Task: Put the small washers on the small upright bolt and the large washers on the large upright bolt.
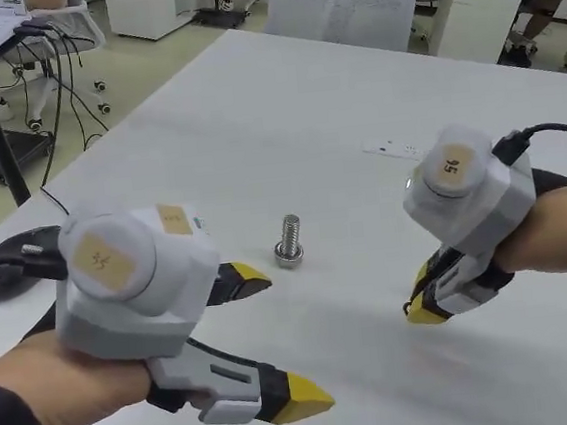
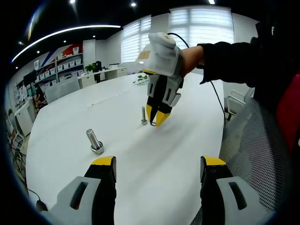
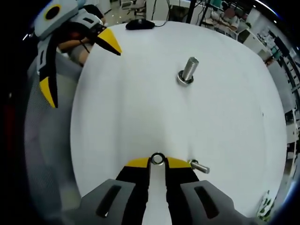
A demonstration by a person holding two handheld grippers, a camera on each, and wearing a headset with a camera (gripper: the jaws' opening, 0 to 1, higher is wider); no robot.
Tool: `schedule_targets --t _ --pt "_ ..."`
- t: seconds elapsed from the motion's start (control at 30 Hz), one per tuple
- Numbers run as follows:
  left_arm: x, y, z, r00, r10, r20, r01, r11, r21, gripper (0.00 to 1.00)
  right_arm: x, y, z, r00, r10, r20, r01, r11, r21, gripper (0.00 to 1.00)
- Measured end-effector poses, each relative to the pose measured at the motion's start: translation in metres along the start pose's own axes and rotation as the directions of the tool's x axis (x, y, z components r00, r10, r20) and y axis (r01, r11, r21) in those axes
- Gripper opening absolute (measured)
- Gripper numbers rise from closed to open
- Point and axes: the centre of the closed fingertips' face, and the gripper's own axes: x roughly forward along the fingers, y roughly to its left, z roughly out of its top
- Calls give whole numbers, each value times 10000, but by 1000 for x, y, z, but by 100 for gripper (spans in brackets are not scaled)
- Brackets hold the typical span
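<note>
The large upright bolt (image 1: 287, 242) stands mid-table on its head, with a washer-like ring at its base. It also shows as the large bolt (image 2: 94, 140) and the large bolt (image 3: 187, 70). My right gripper (image 1: 425, 306) points down at the table, shut on a small washer (image 3: 158, 159). The small upright bolt (image 3: 199, 166) stands just beside the right gripper (image 3: 158, 161). From the left gripper view, the right gripper (image 2: 157, 117) hangs next to the small bolt (image 2: 144, 116). My left gripper (image 1: 276, 339) is open and holds nothing, as is the left gripper (image 2: 158, 163).
The white table (image 1: 285, 122) stretches away from me. A black mouse (image 1: 3, 278) with its cable lies at the table's left edge. A small white label (image 1: 393, 149) lies beyond the right gripper. A grey chair (image 1: 339, 6) stands at the far side.
</note>
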Motion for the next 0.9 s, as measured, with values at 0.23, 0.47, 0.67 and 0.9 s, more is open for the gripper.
schedule_targets --t 0.23,0.47,0.67,0.9 --pt "0 1 -1 10000 25 -11 -25 10000 -14 73 -7 -4 -13 9998 -158 -99 160 9995 259 13" --pt "0 1 -1 10000 11 -44 -11 10000 -4 73 -18 -15 -23 9990 -440 -116 445 9978 488 13" --pt "1 2 -1 10000 23 -46 -23 10000 -9 72 -27 -27 -22 9973 -730 -18 730 9957 571 13" --pt "2 2 -1 10000 31 -48 -31 10000 -13 72 -31 -37 -19 9957 -921 73 915 9943 553 13"
